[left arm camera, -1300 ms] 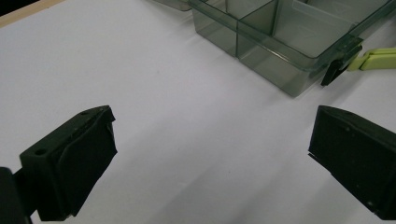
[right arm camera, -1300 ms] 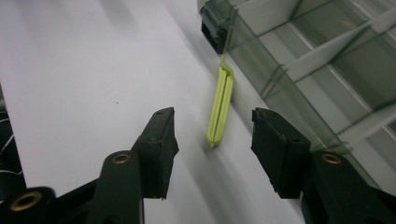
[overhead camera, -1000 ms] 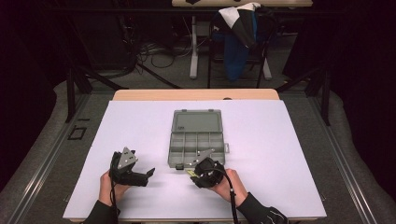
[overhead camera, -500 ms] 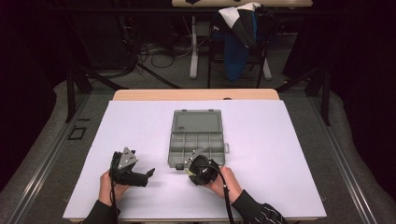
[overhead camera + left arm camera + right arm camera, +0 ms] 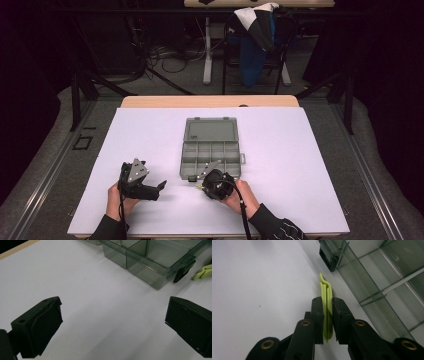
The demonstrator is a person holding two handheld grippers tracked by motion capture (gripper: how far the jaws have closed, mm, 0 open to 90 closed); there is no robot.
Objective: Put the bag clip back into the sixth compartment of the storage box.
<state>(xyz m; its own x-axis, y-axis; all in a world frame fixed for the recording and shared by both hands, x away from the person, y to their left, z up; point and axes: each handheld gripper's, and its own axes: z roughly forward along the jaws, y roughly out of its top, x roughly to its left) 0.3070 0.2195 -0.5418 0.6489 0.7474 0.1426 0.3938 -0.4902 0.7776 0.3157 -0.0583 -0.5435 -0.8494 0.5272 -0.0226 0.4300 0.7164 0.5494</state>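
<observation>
Clip [image 5: 326, 305]: yellow-green plastic, thin, pinched between the right gripper's jaws; its curved tip pokes out past them toward the box latch. Sits just off the near edge of the box, low over the table.
Right gripper [image 5: 204, 183]: jaws closed onto the clip, one pad on each flat side. Held in the person's right hand [image 5: 239, 199], near the table's near edge, right of centre.
Left gripper [image 5: 161, 186]: jaws spread wide, nothing between them, only bare table. Held in the left hand [image 5: 116, 201], left of the box and apart from it.
Box [image 5: 210, 150]: clear grey compartment organiser, mid-table, lid [image 5: 210, 130] folded back on the far side. Compartments I can see look empty.
Latch [image 5: 329, 255]: black, on the box's near wall, just beyond the clip's tip.
Table [image 5: 310, 150]: white cover.
Chair [image 5: 255, 45]: beyond the far edge, cloth draped over it.
</observation>
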